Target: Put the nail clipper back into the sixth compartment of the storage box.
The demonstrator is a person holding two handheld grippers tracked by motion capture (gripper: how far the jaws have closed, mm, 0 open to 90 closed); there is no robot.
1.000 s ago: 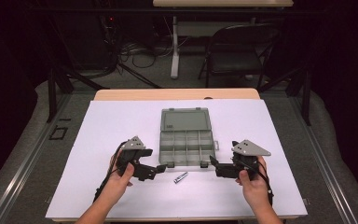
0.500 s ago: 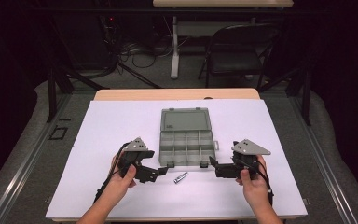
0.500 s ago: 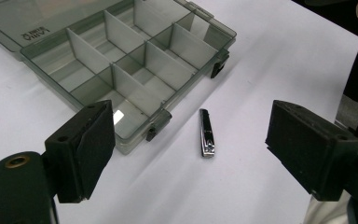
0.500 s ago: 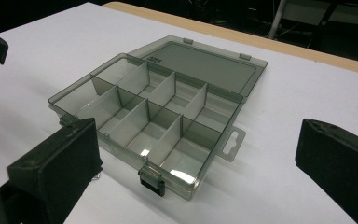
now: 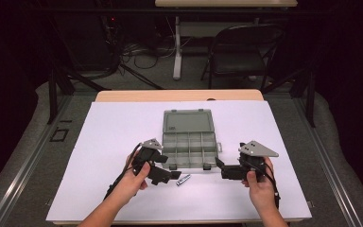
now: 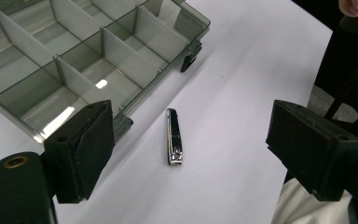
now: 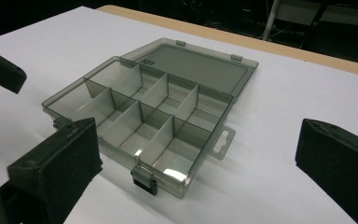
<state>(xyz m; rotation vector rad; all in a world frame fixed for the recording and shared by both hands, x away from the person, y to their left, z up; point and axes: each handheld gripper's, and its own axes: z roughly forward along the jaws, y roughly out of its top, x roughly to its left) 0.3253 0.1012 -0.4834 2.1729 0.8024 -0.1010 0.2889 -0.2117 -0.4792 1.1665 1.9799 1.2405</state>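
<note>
A small silver nail clipper (image 5: 183, 179) lies on the white table cover just in front of an open grey compartment box (image 5: 190, 150). My left gripper (image 5: 172, 172) points right at the clipper from close by. In the left gripper view the clipper (image 6: 173, 136) lies on the cover between and beyond the wide-apart jaws of the left gripper (image 6: 198, 147), untouched. My right gripper (image 5: 220, 169) hovers by the box's front right corner. Its jaws have just been opening, and the right gripper (image 7: 200, 161) stands open around nothing, facing the box (image 7: 144, 112).
The box's lid (image 5: 189, 122) lies flat behind the divided tray, whose compartments look empty. The white cover (image 5: 113, 132) spreads wide on both sides. A wooden table edge (image 5: 179, 95) and a dark folding chair (image 5: 241, 52) lie beyond.
My left gripper has slid a little to the right, closer to the nail clipper. The right hand has stayed where it was.
</note>
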